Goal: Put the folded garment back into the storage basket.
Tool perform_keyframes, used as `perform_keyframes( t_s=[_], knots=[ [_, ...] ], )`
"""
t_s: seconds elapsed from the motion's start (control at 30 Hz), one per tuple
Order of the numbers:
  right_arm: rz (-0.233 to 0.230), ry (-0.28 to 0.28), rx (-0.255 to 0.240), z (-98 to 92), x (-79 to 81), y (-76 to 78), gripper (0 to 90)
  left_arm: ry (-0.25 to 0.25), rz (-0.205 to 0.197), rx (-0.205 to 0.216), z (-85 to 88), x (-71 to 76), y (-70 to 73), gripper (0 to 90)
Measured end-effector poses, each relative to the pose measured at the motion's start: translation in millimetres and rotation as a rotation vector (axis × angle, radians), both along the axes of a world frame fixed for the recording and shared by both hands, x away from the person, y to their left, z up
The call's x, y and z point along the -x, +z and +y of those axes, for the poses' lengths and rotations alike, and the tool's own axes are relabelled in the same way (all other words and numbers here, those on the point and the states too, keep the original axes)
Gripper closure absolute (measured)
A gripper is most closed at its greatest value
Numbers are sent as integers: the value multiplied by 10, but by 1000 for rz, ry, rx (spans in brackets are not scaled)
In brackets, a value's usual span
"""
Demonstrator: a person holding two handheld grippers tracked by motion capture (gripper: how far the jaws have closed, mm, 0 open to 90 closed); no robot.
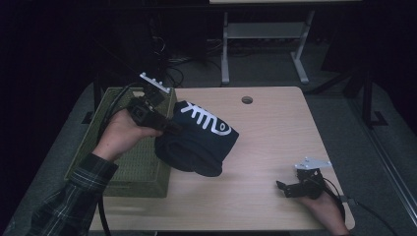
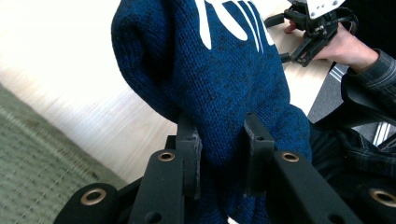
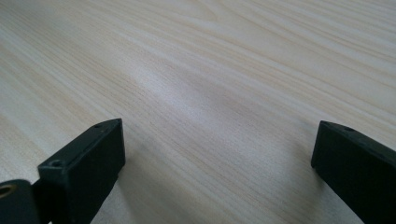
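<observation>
Left hand-held gripper [image 1: 169, 127] pinches blue sweater [image 1: 199, 140] above pale wood table [image 1: 275, 132], dark room.

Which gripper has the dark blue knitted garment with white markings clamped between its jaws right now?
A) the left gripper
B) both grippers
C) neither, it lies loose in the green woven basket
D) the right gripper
A: the left gripper has its black jaws pinched on the dark blue knitted garment beside the green woven basket, while the right gripper rests open on the light wooden table with nothing between its jaws.
</observation>
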State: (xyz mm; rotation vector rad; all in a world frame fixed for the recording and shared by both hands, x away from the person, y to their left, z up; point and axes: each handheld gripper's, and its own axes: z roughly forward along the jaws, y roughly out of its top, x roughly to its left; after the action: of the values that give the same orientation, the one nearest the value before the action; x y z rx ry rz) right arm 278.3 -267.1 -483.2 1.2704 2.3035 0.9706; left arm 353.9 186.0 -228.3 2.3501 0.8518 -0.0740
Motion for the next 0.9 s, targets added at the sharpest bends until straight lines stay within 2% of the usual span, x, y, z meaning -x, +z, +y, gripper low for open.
perform_keyframes(
  t_s=[0.47, 0.9],
  knots=[
    [-1, 0, 0, -1, -1, 0, 23, 78, -22, 2, 472, 47, 156, 733],
    [-2, 1, 1, -1, -1, -1, 23, 158, -40, 41, 968, 128, 214, 732]
  ],
)
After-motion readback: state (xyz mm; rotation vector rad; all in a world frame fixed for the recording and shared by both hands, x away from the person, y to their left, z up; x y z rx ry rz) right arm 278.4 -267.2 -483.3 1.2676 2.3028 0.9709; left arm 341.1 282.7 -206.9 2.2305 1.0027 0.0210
